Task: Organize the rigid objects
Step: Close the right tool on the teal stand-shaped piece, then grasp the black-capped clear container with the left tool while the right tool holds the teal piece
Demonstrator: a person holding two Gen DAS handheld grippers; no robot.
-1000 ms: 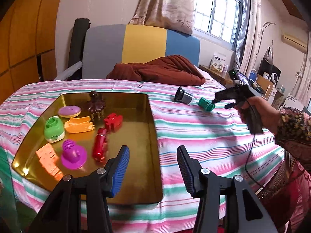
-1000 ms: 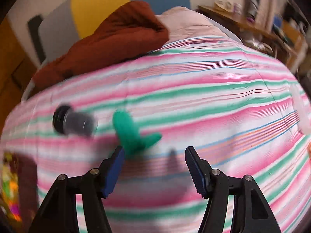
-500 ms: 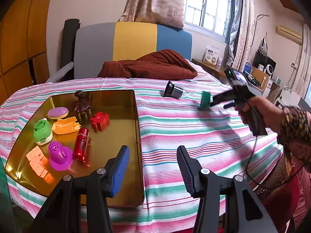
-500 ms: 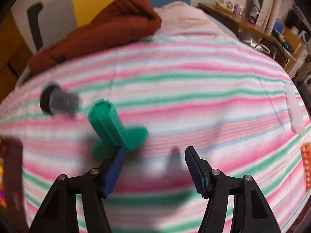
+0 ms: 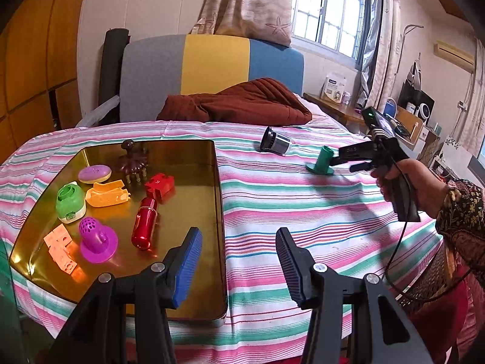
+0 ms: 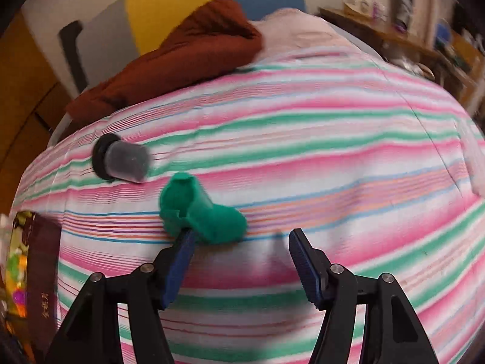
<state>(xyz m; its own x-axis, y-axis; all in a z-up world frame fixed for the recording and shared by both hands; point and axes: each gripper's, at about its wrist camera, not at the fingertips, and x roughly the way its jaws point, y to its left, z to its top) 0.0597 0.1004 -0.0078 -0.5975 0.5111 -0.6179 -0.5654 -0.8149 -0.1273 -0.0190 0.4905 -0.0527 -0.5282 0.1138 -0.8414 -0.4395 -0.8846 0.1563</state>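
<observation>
A green plastic piece (image 5: 322, 161), a tube on a flat flange, stands on the striped bedcover. My right gripper (image 6: 239, 242) is open right over it. Its left fingertip (image 6: 185, 242) touches the green piece (image 6: 203, 212), which sits mostly outside the gap. A black-and-grey cylinder (image 5: 276, 145) lies just beyond it. The gold tray (image 5: 194, 170) on the left holds several coloured toys, among them a red capsule (image 5: 145, 223) and a purple cap (image 5: 96, 238). My left gripper (image 5: 238, 242) hangs open and empty above the tray's right rim.
A brown blanket (image 5: 242, 103) lies bunched at the head of the bed, in front of a grey, yellow and blue headboard (image 5: 212, 60). A hand (image 5: 421, 182) holds the right gripper, and its cable hangs off the bed's right edge. A cluttered side table (image 5: 342, 106) stands beyond.
The green piece, lying on its side before, now stands on its flange against the right gripper's left finger. The right gripper has come closer to it. The left gripper's view has shifted slightly.
</observation>
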